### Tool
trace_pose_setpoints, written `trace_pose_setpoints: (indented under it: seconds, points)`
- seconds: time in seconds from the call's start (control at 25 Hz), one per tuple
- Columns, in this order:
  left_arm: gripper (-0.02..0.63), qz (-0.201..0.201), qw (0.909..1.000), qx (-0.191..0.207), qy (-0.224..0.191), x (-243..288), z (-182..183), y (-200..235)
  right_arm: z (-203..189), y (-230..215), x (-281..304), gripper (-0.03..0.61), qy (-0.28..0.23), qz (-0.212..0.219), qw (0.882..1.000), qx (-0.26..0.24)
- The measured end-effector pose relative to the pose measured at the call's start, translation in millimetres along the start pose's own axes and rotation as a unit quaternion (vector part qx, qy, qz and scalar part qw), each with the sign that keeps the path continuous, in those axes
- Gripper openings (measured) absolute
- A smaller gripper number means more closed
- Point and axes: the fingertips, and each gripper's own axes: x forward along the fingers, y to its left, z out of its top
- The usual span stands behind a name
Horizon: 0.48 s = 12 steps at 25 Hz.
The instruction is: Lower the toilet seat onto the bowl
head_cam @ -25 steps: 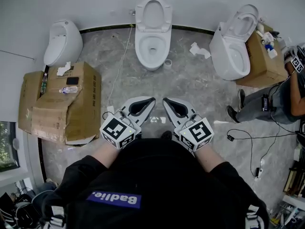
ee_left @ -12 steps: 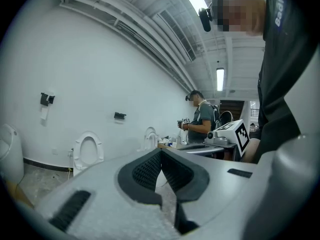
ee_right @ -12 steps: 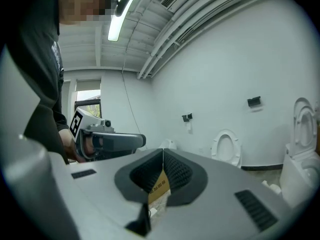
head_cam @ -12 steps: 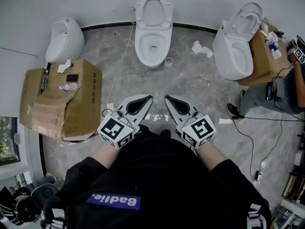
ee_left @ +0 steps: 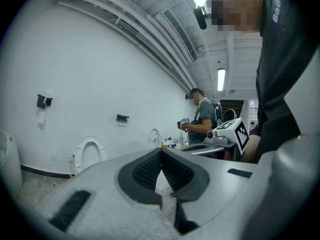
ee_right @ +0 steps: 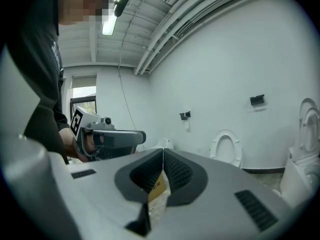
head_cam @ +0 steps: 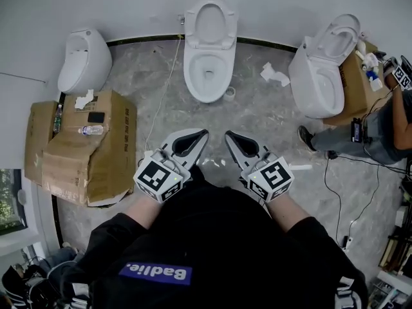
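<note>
Grey stone floor [head_cam: 257,121] runs up to a white wall, and three white bowls stand along it. The middle toilet [head_cam: 208,73] is the one straight ahead. Its seat [head_cam: 210,19] is up and leans back toward the wall, so the bowl is open. A paper roll [head_cam: 230,94] sits on the floor just beside it. A big cardboard box [head_cam: 77,147] lies to the left, with a bottle [head_cam: 91,130] on top. Another person [head_cam: 373,134] stands far to the right, by the other toilet [head_cam: 315,69]. The left gripper [head_cam: 203,134] and the right gripper [head_cam: 228,134] are held side by side, low in front of the body, and both point at the middle toilet. Both have their jaws pressed together, with nothing between them. Compared with a second ago, the middle toilet sits a little lower and looks a little bigger in the head view, so the person seems to be stepping toward it, and both grippers come along. The other person's leg has shifted too. This looks like the walk-up part of the job. The seat is not touched yet and is well apart from both grippers. A gripper will likely need to get close, reach the top edge of the seat, and tip it forward slowly so it does not slam onto the bowl.
</note>
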Motion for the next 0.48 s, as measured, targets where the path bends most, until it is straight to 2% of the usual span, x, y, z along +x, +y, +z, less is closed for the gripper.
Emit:
trace_pose_setpoints:
  seconds: [0.16, 0.48]
  points:
    - [0.017, -0.019, 0.9998, 0.006, 0.000, 8.3, 8.7, 47.2, 14.2, -13.9, 46.2, 0.028, 0.001, -0.006, 1.000, -0.005]
    - [0.017, -0.056, 0.9984, 0.005, -0.002, 20.0, 26.2, 124.9, 42.8, -39.7, 115.0, 0.028, -0.005, -0.045, 0.999, -0.004]
